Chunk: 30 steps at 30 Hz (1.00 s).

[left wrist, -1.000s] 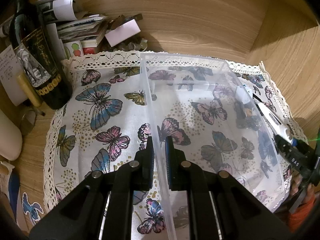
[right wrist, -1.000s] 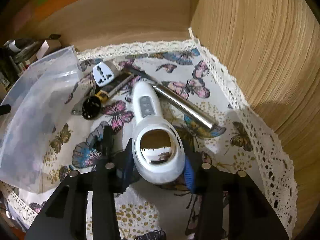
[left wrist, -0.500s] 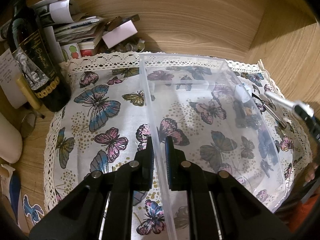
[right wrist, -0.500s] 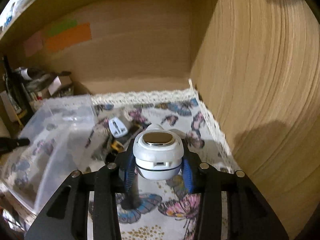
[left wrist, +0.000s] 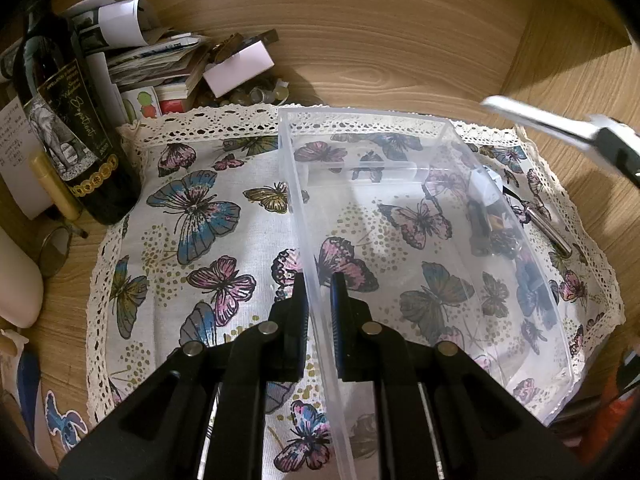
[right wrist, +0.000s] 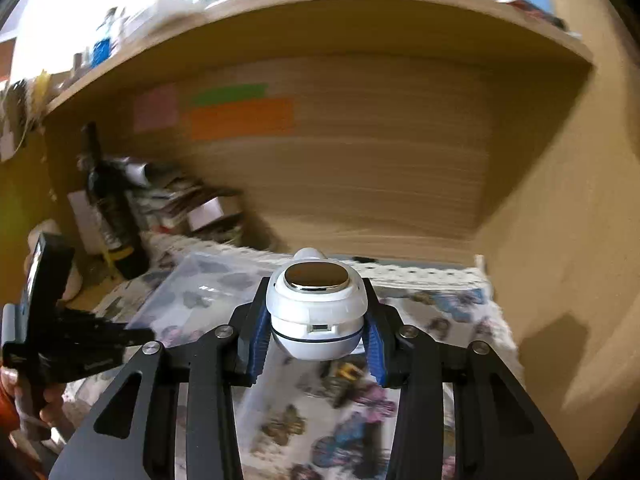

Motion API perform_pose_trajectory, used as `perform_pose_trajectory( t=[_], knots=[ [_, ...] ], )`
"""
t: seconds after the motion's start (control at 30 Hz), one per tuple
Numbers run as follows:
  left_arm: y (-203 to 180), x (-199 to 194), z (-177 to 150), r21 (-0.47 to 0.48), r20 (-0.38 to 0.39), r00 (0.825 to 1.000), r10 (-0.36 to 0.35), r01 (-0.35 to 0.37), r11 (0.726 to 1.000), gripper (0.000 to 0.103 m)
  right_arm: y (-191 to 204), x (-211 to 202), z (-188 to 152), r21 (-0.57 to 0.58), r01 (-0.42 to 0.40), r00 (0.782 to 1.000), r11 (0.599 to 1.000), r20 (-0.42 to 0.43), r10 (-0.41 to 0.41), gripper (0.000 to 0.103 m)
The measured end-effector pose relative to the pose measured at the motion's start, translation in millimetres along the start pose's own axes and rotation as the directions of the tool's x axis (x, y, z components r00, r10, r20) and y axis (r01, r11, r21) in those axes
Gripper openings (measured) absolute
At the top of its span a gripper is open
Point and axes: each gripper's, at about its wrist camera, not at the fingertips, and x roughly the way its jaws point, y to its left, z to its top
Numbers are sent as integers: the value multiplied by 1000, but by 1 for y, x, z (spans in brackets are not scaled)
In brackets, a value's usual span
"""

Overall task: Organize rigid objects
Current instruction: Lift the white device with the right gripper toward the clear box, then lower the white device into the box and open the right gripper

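A clear plastic bin [left wrist: 420, 240] stands on a butterfly-print cloth [left wrist: 192, 220]. My left gripper [left wrist: 319, 300] is shut on the bin's left wall. My right gripper [right wrist: 316, 344] is shut on a white handheld device [right wrist: 318, 312] and holds it up in the air, above the cloth and to the right of the bin [right wrist: 192, 300]. The device [left wrist: 536, 122] shows blurred at the upper right in the left wrist view. A white plug adapter [left wrist: 482, 190], a metal rod [left wrist: 548, 232] and small dark items lie on the cloth behind the bin's right wall.
A dark wine bottle [left wrist: 76, 132] stands at the cloth's left edge, with stacked papers and small boxes [left wrist: 168, 64] behind it. Wooden walls close the back and right. Coloured sticky notes [right wrist: 240, 116] hang on the back wall.
My right gripper has closed on the white device and lifted it off the cloth, tilting upward. The left gripper has stayed clamped on the bin wall.
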Motion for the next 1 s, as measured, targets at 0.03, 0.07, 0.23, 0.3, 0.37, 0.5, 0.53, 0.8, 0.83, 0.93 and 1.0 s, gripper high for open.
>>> perform_pose_trajectory(
  t=[0.03, 0.07, 0.23, 0.3, 0.37, 0.5, 0.53, 0.8, 0.83, 0.93, 1.0],
  knots=[
    [0, 0, 0, 1, 1, 1000, 0, 0, 1000, 10, 6, 6, 0, -6, -11, 1000, 1000, -15, 11, 37],
    [0, 0, 0, 4, 2, 1000, 0, 0, 1000, 10, 11, 11, -1, -14, -23, 999, 1000, -33, 23, 37],
    [0, 0, -1, 10, 9, 1000, 1, -1, 1000, 10, 36, 41, -8, -50, -77, 988, 996, -141, 70, 37],
    [0, 0, -1, 11, 9, 1000, 1, -1, 1000, 10, 43, 50, -11, -62, -92, 981, 994, -176, 80, 37],
    [-1, 0, -1, 12, 10, 1000, 2, -2, 1000, 10, 52, 59, -14, -93, -105, 975, 990, -206, 84, 37],
    [-1, -1, -2, 8, 11, 1000, -4, 4, 1000, 10, 66, 70, -19, -152, -132, 962, 980, -257, 90, 37],
    [-1, -1, -2, 9, 12, 1000, -5, 5, 1000, 10, 68, 71, -21, -166, -137, 959, 977, -271, 89, 37],
    [1, -1, -3, 13, 14, 1000, -13, 13, 1000, 11, 76, 82, -25, -217, -133, 939, 967, -339, 54, 37],
    [1, -1, -3, 13, 13, 1000, -13, 13, 1000, 11, 75, 84, -26, -209, -138, 934, 968, -352, 58, 37],
    [1, -1, -3, 16, 14, 1000, -13, 13, 1000, 11, 74, 91, -28, -194, -154, 918, 969, -392, 68, 37],
    [1, -1, -3, 16, 14, 1000, -12, 12, 1000, 11, 73, 93, -30, -179, -170, 909, 969, -409, 84, 37]
  ],
)
